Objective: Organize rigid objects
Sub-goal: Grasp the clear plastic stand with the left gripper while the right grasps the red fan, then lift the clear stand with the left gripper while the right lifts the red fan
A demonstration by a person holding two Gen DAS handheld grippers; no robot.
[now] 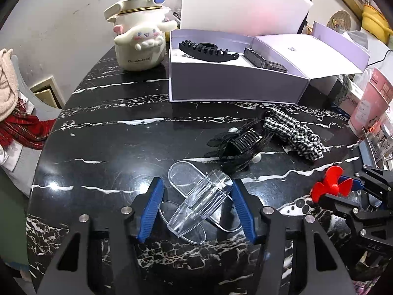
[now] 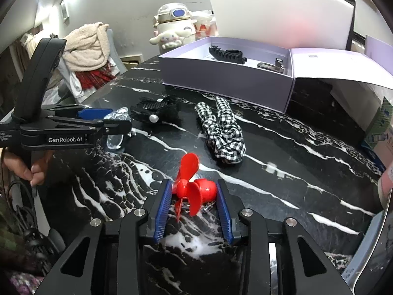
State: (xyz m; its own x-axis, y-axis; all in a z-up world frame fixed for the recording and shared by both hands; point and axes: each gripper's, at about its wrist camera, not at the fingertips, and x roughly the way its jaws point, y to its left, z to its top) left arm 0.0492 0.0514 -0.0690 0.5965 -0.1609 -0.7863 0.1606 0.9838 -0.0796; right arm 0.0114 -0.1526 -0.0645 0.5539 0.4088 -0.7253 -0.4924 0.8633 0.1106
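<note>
At the bottom middle of its own view, the left gripper (image 1: 196, 189) pinches a clear hair clip (image 1: 199, 205) above the black worktop (image 1: 103, 147). At the right edge there, the right gripper (image 2: 194, 191) squeezes a red fan (image 2: 194, 189); an open box (image 1: 235, 83) sits upper middle.

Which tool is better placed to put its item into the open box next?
Probably the right tool: its red fan looks held between the pads. The left tool only straddles the clear clip; grip unclear. Box faces both.
</note>
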